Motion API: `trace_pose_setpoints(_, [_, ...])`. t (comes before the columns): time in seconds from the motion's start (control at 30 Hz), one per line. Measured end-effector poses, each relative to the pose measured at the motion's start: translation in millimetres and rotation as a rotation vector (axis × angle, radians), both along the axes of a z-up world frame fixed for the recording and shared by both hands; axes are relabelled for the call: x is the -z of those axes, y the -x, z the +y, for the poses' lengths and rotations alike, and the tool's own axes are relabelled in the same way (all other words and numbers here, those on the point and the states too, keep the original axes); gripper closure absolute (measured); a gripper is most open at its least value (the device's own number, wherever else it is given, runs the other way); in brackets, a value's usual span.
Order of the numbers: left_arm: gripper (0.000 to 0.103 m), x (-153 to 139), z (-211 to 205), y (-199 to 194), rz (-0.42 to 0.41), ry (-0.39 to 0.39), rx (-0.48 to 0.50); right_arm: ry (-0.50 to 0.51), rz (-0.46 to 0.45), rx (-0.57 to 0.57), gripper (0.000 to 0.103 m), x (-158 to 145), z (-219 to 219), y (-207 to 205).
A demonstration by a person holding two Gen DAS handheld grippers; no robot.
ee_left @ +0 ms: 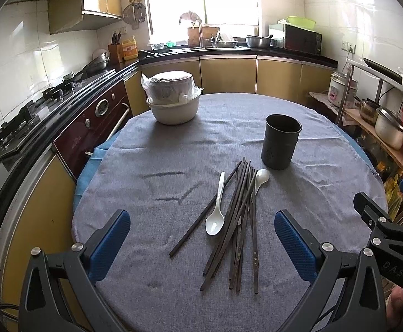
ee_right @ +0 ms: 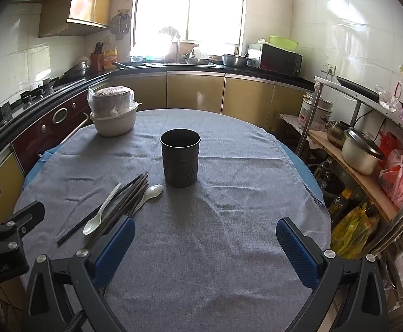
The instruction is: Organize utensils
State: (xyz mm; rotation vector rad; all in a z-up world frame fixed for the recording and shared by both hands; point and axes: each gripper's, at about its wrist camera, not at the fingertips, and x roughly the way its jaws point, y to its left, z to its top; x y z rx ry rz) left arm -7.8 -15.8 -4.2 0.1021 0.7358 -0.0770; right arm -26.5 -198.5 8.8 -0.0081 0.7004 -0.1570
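Left wrist view: the left gripper (ee_left: 202,242) hangs wide open over the table (ee_left: 146,152) and holds nothing. Its blue pads (ee_left: 110,246) look bumpy, likely for good grip. Right ahead lies a loose pile of thin dark chopsticks (ee_left: 236,221). One smooth white spoon (ee_left: 216,210) rests beside them, and another spoon (ee_left: 260,178) peeks out near the cup (ee_left: 281,141).

Right wrist view: the right gripper (ee_right: 205,242) is wide open too, with nothing in it. The round dark cup (ee_right: 180,157) stands upright ahead, with small holes low on its side. It looks like the place for the pile. The grey cloth (ee_right: 229,207) is soft and wrinkled.
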Motion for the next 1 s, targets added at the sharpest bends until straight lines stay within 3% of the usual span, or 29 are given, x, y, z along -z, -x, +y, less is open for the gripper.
trace_pose_setpoints(0.6, [0.000,16,13,-21,0.043,0.021,-0.027,-0.009,0.048,-0.017,0.000,11,8,-17])
trace_pose_setpoints(0.7, [0.000,23,24,-33,0.061,0.028,-0.046,-0.104,0.083,-0.041,0.000,19,2,-28])
trace_pose_setpoints(0.8, [0.000,32,35,-48,0.096,0.038,-0.064,-0.262,0.116,-0.060,0.001,31,-11,-44])
trace_pose_setpoints(0.9, [0.000,40,47,-59,0.123,0.058,-0.074,-0.440,0.164,-0.068,0.009,49,-24,-70])
trace_pose_setpoints(1.0, [0.001,46,56,-68,0.136,0.066,-0.078,-0.515,0.199,-0.080,0.021,64,-23,-93])
